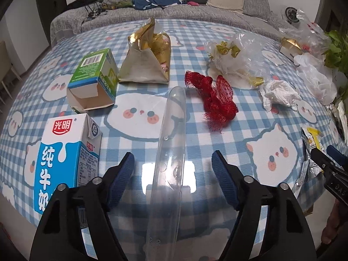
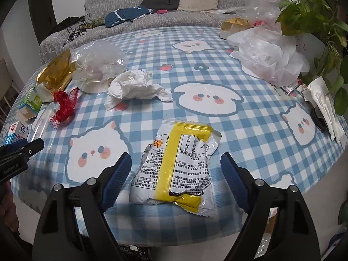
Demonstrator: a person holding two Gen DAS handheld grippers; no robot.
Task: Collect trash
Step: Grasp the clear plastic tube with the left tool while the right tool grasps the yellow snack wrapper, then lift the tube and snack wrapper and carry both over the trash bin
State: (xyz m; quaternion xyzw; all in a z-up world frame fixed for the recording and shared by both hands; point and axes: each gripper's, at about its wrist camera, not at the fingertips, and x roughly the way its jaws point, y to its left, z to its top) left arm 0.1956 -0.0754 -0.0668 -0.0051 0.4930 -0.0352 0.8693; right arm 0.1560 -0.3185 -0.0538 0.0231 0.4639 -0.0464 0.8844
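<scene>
I'm at the pick-up step: left gripper [image 1: 173, 163] spread around the clear tube [image 1: 169, 165], right gripper [image 2: 176, 165] spread around the snack wrapper [image 2: 176, 163], both near the table's [image 2: 250, 130] front edge; next, I squeeze both

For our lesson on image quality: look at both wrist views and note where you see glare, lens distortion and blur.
Left wrist view: a bright window-like glare on the tablecloth beside the clear plastic tube; fisheye bends the checks into curves, corners dark. Right wrist view: the same bowing; the snack packet is sharp enough that its print shows, while the near table edge is soft.
</scene>
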